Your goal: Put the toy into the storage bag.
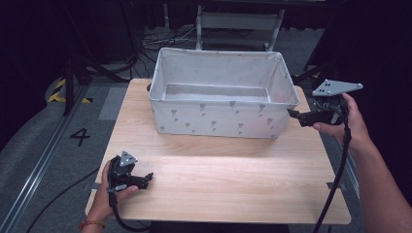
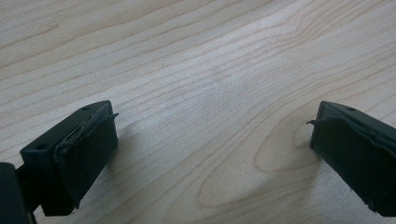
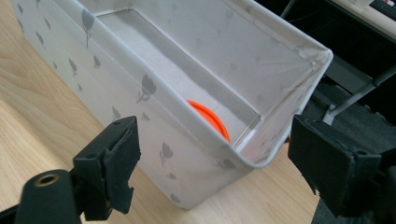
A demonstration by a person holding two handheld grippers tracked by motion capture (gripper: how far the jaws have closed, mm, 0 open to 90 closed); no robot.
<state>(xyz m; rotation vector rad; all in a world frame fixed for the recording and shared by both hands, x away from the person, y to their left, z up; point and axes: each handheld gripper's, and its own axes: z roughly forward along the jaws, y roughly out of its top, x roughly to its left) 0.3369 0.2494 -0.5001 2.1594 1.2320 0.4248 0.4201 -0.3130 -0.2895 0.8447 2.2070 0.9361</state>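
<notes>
A white fabric bin [image 1: 221, 119] with grey prints stands at the back of the wooden table [image 1: 218, 184]. In the right gripper view the bin [image 3: 154, 121] holds an orange round object [image 3: 210, 119] against its near wall, partly hidden by that wall. My right gripper [image 1: 293, 114] hovers open at the bin's right front corner, jaws wide on either side of the corner in its own view [image 3: 212, 163], touching nothing. My left gripper [image 1: 149, 177] rests open near the table's front left, over bare wood [image 2: 210, 140].
Cables [image 1: 160, 41] and a metal frame [image 1: 238, 24] lie on the dark floor behind the table. A floor rail [image 1: 43, 160] and a "4" marking [image 1: 80, 137] run at the left. The table's front half is bare wood.
</notes>
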